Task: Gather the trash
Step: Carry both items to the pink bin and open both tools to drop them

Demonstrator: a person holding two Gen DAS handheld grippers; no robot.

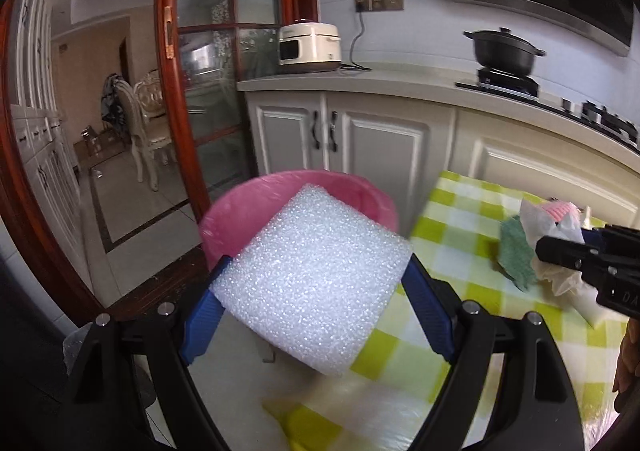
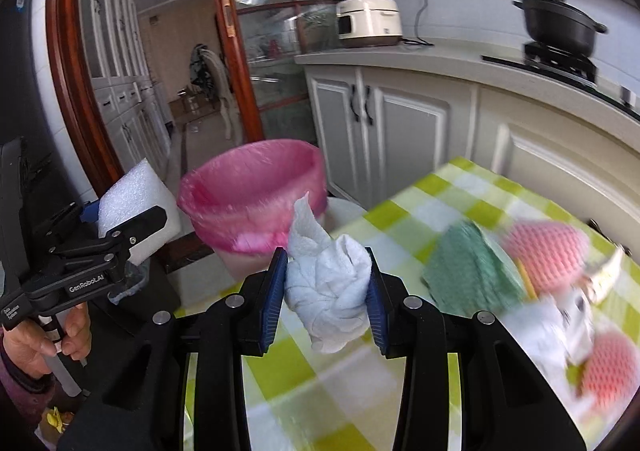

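My left gripper (image 1: pixel 316 279) is shut on a white foam block (image 1: pixel 312 275), its blue pads pressed on both sides, held just in front of the pink-lined trash bin (image 1: pixel 352 187). In the right wrist view the same foam block (image 2: pixel 132 195) and left gripper (image 2: pixel 136 227) hang to the left of the bin (image 2: pixel 252 191). My right gripper (image 2: pixel 328 291) is shut on a crumpled white paper towel (image 2: pixel 328 287), above the near corner of the checked table (image 2: pixel 400 219), short of the bin.
More trash lies on the green-checked tablecloth (image 1: pixel 460 219): a green cloth (image 2: pixel 472 271), pink foam fruit nets (image 2: pixel 548 251) and white wrappers (image 2: pixel 544 327). White cabinets (image 1: pixel 380 139) stand behind the bin, with a rice cooker (image 1: pixel 308 47) and black pot (image 1: pixel 504 47) on the counter. A glass door (image 1: pixel 224 71) stands at left.
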